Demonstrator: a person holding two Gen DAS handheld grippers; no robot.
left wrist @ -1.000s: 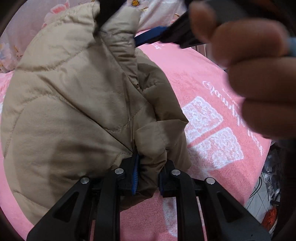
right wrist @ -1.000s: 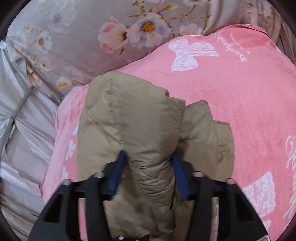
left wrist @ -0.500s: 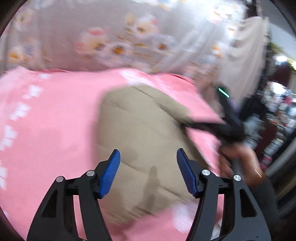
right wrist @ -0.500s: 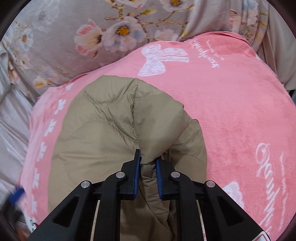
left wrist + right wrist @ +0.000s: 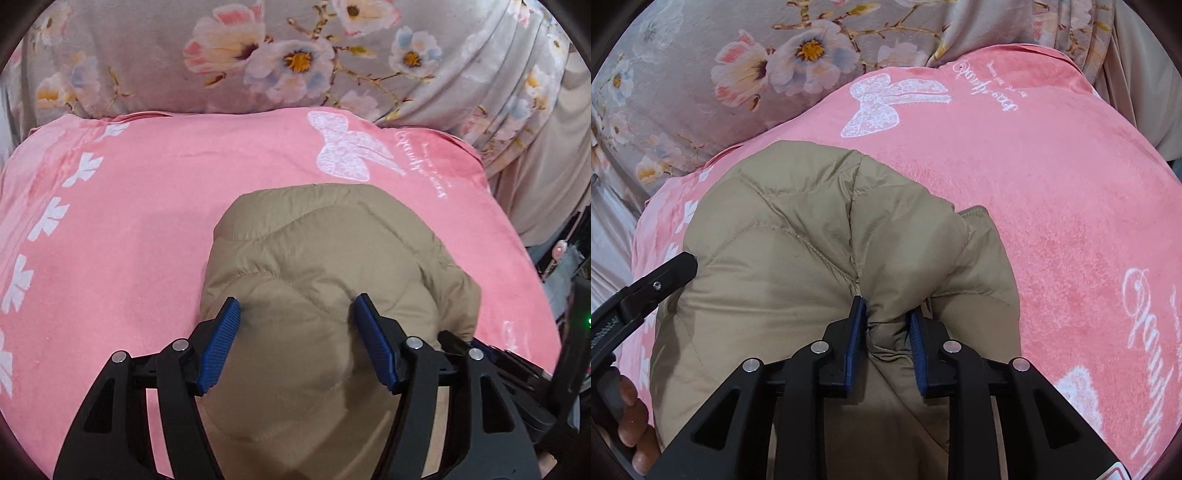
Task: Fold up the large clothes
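Tan quilted jacket (image 5: 314,266), pink blanket (image 5: 147,221) with white bows, grey floral curtain (image 5: 147,55), blue-padded black tool (image 5: 886,325)

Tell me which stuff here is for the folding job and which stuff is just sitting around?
For the job:
- puffy tan quilted jacket, lying folded on the blanket
- left claw, open over the jacket
- right claw, pinching a fold of the jacket

Just there:
- pink fleece blanket with white bows, under the jacket
- grey flowered bedding, behind the blanket
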